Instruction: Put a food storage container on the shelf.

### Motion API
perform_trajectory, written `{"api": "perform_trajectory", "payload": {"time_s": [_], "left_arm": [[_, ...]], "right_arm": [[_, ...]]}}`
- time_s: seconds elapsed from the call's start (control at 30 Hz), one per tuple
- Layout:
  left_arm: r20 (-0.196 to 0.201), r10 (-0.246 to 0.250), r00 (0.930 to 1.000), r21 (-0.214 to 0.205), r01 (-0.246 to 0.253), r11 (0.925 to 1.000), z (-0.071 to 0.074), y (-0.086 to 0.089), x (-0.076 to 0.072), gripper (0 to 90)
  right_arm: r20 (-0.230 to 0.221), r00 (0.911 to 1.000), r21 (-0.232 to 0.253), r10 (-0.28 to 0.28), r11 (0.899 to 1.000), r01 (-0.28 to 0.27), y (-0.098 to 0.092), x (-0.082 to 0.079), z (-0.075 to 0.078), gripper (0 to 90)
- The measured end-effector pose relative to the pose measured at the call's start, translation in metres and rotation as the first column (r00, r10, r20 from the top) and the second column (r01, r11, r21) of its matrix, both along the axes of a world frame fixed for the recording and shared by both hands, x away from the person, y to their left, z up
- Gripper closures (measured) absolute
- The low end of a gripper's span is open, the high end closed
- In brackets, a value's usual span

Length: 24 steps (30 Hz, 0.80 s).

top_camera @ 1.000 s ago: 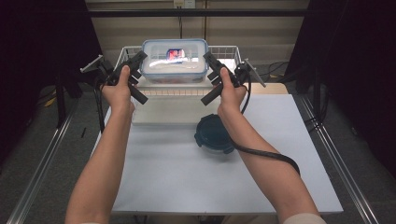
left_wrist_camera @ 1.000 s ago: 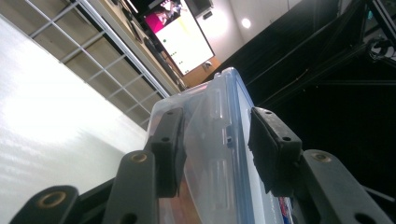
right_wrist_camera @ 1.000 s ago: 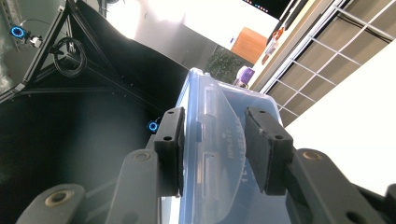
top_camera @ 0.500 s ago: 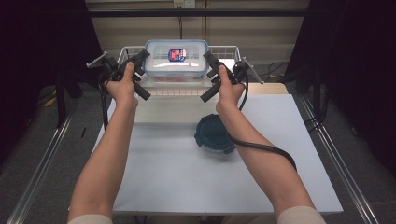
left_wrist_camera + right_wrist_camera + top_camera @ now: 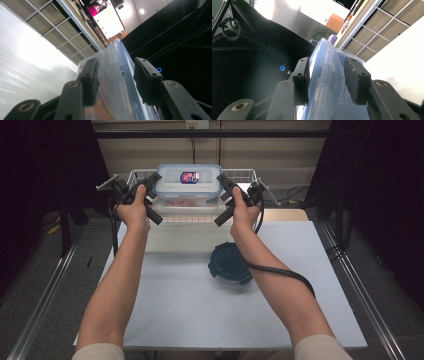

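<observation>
Both hands are up at the far end of the table (image 5: 165, 310) now, one on each end of the clear plastic box (image 5: 188, 185) with its blue-rimmed lid. The box sits over the wire basket (image 5: 245, 174) at the table's back edge; whether it rests on the wire or hangs just above it is hard to judge from the high view. The left gripper (image 5: 150, 190) has the box's left end between its jaws, and in the left gripper view (image 5: 115, 75) one pad lies against the clear wall while the other stands a little off the lid's edge. So it straddles the box, but a firm grasp I cannot confirm. Same story on the right gripper (image 5: 224, 195): in its own view (image 5: 327, 75) the lid's edge and a clip flap run up between the two pads, close to both, and I cannot tell if they press. Nearer the person, a round dark teal lid (image 5: 230, 265) lies flat on the table, just beside the right forearm.
</observation>
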<state>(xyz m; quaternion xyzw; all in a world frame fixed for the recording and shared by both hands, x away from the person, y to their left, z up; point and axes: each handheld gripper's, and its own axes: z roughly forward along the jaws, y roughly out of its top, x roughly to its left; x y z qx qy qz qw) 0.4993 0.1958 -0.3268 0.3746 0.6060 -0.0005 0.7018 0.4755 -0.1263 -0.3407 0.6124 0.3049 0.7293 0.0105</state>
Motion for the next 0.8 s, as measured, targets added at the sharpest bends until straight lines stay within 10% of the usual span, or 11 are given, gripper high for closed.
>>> {"api": "perform_trajectory", "payload": {"time_s": [0.8], "left_arm": [[0.045,0.006,0.999,0.126,-0.012,0.9919,0.007,-0.006,-0.012,32.1]], "right_arm": [[0.059,0.9982,-0.106,0.005,0.994,0.001,0.003,-0.007,0.006,31.6]]}}
